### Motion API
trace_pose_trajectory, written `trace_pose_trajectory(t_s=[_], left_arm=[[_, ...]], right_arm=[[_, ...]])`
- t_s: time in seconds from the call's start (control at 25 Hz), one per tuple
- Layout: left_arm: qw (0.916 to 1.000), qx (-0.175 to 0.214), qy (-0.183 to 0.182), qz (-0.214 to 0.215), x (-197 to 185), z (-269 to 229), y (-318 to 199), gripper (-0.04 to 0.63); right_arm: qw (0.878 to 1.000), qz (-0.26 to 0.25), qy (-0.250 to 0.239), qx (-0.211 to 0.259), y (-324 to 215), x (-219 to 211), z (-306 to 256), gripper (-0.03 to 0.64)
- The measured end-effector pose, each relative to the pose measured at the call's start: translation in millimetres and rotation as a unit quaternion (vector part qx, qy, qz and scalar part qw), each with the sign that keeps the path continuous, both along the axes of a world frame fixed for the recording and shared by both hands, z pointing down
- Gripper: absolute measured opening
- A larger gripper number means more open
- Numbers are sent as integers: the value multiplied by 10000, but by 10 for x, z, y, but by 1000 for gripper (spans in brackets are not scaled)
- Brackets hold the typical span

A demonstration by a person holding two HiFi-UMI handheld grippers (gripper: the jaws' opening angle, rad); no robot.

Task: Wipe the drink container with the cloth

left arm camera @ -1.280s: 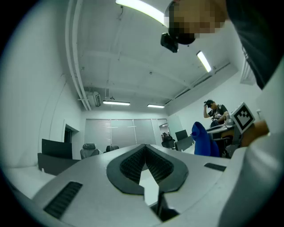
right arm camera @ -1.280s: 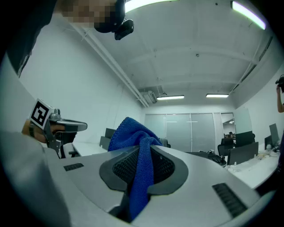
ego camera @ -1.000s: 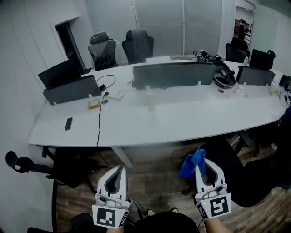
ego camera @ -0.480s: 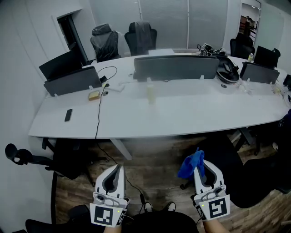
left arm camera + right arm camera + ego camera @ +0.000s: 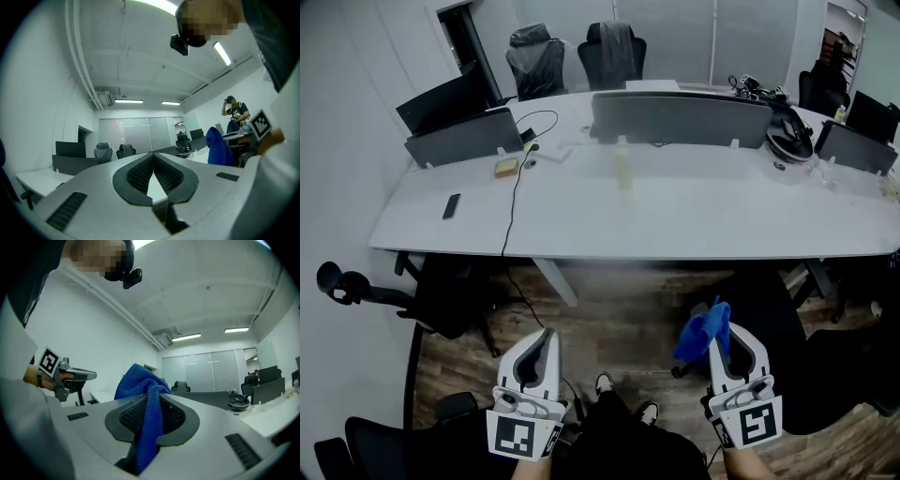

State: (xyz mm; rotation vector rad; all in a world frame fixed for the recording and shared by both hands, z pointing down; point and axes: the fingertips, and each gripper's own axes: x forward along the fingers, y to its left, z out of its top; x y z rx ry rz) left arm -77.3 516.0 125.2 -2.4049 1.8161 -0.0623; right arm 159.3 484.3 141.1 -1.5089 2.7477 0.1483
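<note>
The drink container (image 5: 623,172), a small pale bottle, stands on the long white table (image 5: 675,230) in front of the grey divider, far ahead of both grippers. My right gripper (image 5: 719,325) is shut on a blue cloth (image 5: 698,333), which bunches up above its jaws over the wooden floor. In the right gripper view the cloth (image 5: 140,390) hangs clamped between the ribbed pads (image 5: 176,416). My left gripper (image 5: 546,339) is shut with nothing between its jaws, and the left gripper view shows its pads (image 5: 140,173) meeting at the tip. Both grippers point level toward the table.
A black phone (image 5: 451,205), a yellow block (image 5: 505,167) and a black cable (image 5: 514,202) lie on the table's left part. Grey dividers (image 5: 680,117) run along its middle. Office chairs stand behind it, and another chair (image 5: 356,286) is at the left on the floor.
Both grippers have sunk a little and stayed shut, the cloth still in the right one. The table now sits higher in the head view, and the person's shoes show between the grippers.
</note>
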Motion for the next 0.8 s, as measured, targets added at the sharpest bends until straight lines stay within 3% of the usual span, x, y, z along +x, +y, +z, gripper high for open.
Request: trace_pose_trajectory(t_s=[0.52, 0.8], left_arm=[[9996, 109, -41, 248, 12, -72, -545, 5], [9998, 134, -65, 146, -140, -94, -834, 5]], right_arm=[[10000, 91, 28, -18, -407, -31, 26, 51], [10000, 26, 71, 35, -717, -114, -8, 51]])
